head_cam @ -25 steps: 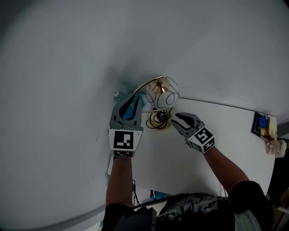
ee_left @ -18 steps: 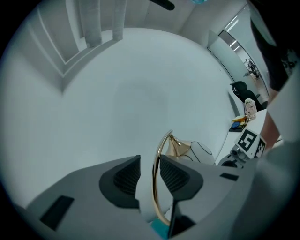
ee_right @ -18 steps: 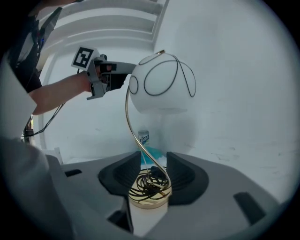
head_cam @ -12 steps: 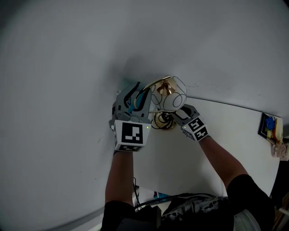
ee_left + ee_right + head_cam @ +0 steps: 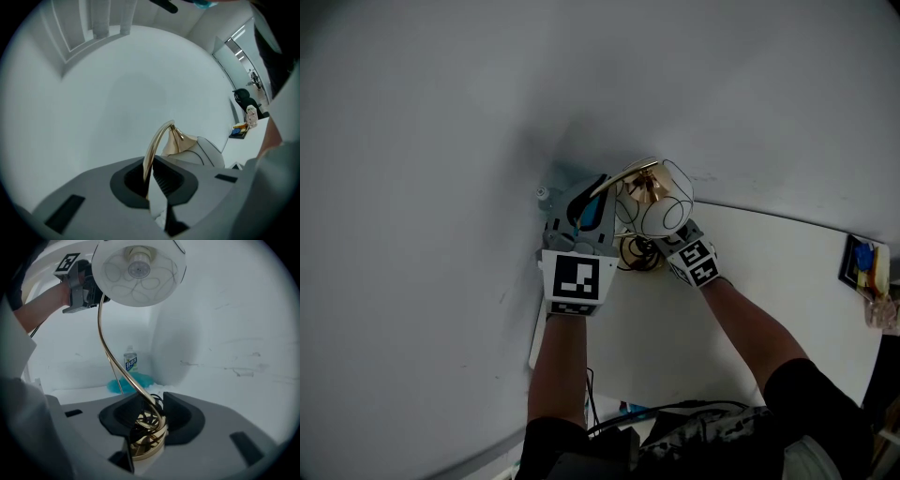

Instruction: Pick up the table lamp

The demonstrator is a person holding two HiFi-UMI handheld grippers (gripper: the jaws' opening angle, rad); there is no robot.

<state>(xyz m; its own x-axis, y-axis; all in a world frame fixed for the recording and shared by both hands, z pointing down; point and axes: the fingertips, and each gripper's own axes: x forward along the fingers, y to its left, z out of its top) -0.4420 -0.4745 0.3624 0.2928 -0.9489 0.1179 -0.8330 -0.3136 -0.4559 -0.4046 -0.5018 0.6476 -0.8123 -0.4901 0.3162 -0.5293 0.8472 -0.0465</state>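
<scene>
The table lamp has a white globe shade, a curved gold stem and a round gold base wound with black cord. My left gripper is at the upper stem, its jaws closing with the pads pressed on the thin stem. My right gripper sits low at the base. Its jaws are closing around the base, and I see no firm press. In the head view the shade hides most of the base.
A small bottle and a blue cloth sit by the wall corner behind the lamp. The lamp stands at the far left end of a white table. A dark tray with items lies at the table's right edge.
My right gripper came in and down from the right, under the shade, and now has the base between its jaws. My left gripper shifted toward the lamp and has the stem between its jaws.
</scene>
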